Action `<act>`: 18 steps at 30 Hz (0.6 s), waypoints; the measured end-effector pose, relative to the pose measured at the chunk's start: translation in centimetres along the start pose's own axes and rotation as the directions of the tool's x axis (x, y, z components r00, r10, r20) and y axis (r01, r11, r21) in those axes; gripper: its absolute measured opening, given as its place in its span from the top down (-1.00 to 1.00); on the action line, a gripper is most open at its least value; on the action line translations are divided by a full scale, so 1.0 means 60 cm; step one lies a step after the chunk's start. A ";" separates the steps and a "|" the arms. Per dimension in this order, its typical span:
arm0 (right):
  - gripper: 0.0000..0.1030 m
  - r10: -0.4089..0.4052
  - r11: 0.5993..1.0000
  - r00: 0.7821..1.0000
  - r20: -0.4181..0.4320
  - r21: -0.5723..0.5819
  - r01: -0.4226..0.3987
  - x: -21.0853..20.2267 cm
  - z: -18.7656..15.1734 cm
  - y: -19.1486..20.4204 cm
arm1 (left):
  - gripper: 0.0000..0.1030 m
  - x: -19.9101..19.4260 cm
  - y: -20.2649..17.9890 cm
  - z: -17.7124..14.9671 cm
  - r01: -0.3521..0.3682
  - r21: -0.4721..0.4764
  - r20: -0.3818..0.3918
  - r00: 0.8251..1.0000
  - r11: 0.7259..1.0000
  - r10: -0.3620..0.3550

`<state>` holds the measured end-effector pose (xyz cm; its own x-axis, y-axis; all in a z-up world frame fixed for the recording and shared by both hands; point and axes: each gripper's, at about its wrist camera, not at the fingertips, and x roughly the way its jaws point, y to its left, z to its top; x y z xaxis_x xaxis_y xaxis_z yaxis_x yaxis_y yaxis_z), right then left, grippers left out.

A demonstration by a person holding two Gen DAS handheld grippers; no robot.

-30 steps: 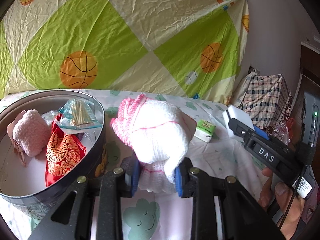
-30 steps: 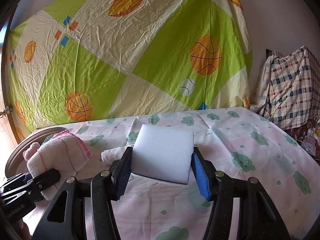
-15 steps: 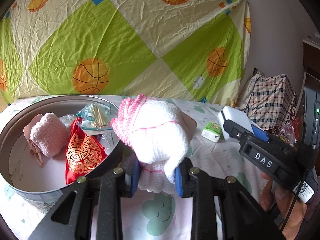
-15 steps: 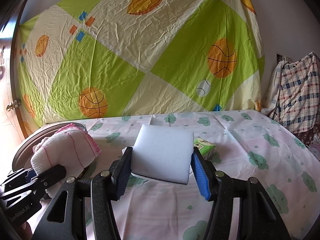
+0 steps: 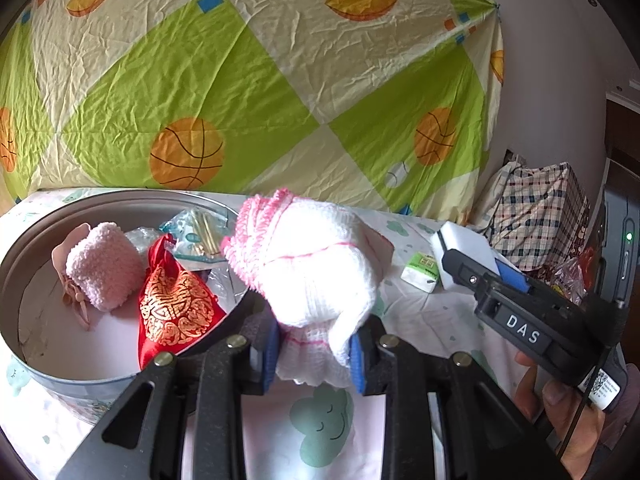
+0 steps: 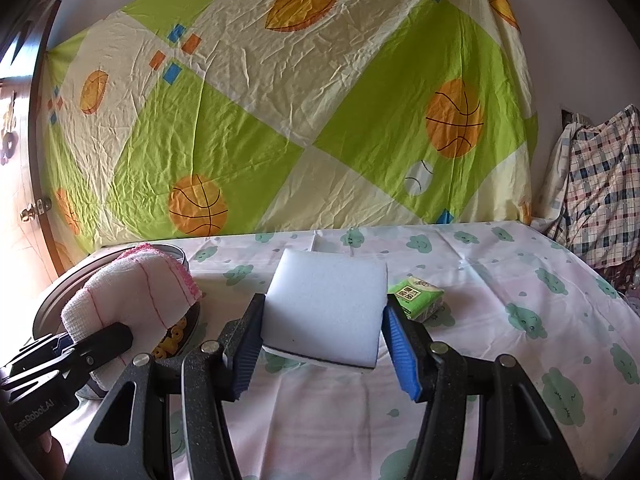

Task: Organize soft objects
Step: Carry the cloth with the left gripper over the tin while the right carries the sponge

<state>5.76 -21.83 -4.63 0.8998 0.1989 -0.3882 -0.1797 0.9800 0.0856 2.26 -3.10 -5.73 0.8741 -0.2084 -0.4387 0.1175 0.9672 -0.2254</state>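
My left gripper [image 5: 314,354] is shut on a rolled white cloth with pink trim [image 5: 316,264], held up just right of a round metal tin [image 5: 120,200]. Inside the tin lie a fluffy pink pouch [image 5: 102,268], a red and gold pouch [image 5: 176,306] and a clear packet [image 5: 196,228]. My right gripper [image 6: 324,352] is shut on a white sponge block [image 6: 326,308] above the bed. From the right wrist view the left gripper [image 6: 72,354] with the cloth [image 6: 132,296] shows at the far left, over the tin [image 6: 52,300].
A small green tissue pack [image 6: 418,296] lies on the cloud-print sheet [image 6: 500,320] right of the sponge. A basketball-print sheet [image 6: 280,120] hangs behind. A plaid bundle [image 6: 600,184] sits at the far right. A hand [image 5: 560,400] holds the right gripper.
Both views have swung slightly left: the tin sits further right and fuller in the left wrist view, and the tissue pack has come into sight beside the sponge. Both grips are unchanged.
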 end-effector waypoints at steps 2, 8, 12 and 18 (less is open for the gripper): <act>-0.15 0.007 1.000 1.000 0.007 0.003 -0.007 -0.002 -0.001 0.000 | 0.48 -0.003 -0.004 -0.001 -0.009 0.013 0.007 1.000 1.000 0.009; -0.15 0.036 0.999 0.999 0.014 0.005 -0.036 -0.005 -0.002 0.009 | 0.48 -0.019 -0.013 -0.004 -0.043 0.055 0.044 0.998 0.998 0.041; -0.15 0.069 0.998 0.998 0.006 0.010 -0.069 -0.004 -0.003 0.016 | 0.48 -0.028 -0.008 -0.004 -0.059 0.066 0.053 0.997 0.996 0.055; -0.15 0.113 0.994 0.994 -0.009 -0.006 -0.113 0.005 -0.002 0.039 | 0.48 -0.043 0.014 -0.004 -0.073 0.052 0.054 0.996 0.996 0.071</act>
<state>5.56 -19.45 -4.66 0.8705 0.3081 -0.3839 -0.2825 0.9514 0.1229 0.01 -1.80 -5.00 0.9043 -0.1315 -0.4060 0.0774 0.9861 -0.1470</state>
